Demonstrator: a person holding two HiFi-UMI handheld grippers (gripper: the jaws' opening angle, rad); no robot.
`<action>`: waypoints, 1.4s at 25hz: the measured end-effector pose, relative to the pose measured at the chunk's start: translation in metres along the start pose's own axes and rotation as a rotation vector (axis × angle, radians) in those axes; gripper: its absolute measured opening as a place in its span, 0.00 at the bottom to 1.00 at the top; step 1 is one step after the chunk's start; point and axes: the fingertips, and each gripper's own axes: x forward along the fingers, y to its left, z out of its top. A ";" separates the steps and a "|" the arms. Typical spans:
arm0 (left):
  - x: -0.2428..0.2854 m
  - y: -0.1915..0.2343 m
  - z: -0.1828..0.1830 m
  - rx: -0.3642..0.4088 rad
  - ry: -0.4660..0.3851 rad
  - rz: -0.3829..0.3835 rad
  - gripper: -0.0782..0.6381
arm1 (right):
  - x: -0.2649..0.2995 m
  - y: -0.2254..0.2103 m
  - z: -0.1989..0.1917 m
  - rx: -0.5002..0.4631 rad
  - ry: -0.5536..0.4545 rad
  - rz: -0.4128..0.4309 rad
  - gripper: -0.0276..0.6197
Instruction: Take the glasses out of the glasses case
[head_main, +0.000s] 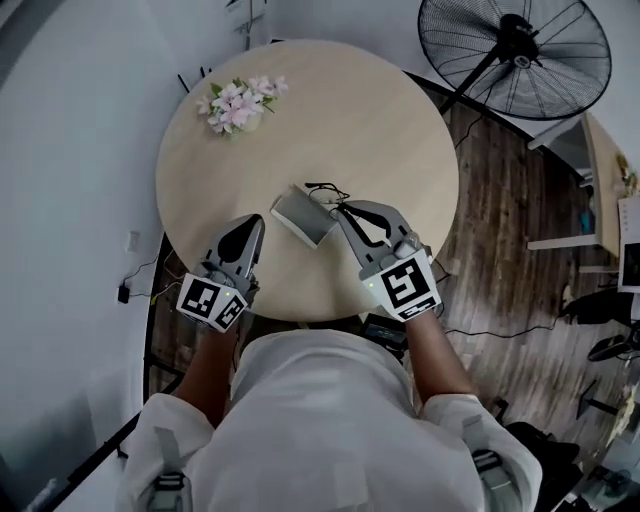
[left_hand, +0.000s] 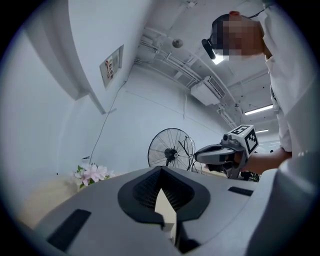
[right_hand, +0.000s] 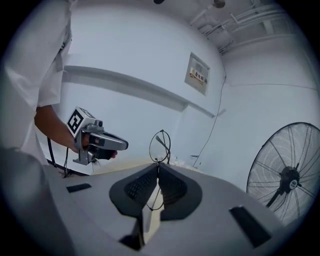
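Glasses: thin wire frame, light, springy, easily bent; lenses scratch. Best hold is temple or bridge, gentle squeeze.

Right gripper: reaches in from near right, jaws closed on thin wire part, probably temple. Glasses sit just by far right corner of case, middle of table.

Left gripper: near left of case, pointing far, jaws together, nothing held.

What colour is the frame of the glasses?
Black; the glasses show best in the right gripper view.

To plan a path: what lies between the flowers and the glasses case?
Nothing; the head view shows only bare table between the flowers and the glasses case.
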 end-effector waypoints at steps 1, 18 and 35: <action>0.000 -0.007 0.010 0.012 -0.013 0.003 0.13 | -0.011 -0.003 0.009 0.005 -0.039 -0.010 0.09; -0.037 -0.088 0.109 0.175 -0.119 -0.076 0.13 | -0.159 -0.004 0.065 0.121 -0.357 -0.165 0.09; -0.130 -0.107 0.081 0.089 -0.119 -0.208 0.13 | -0.223 0.115 0.067 0.179 -0.466 -0.273 0.09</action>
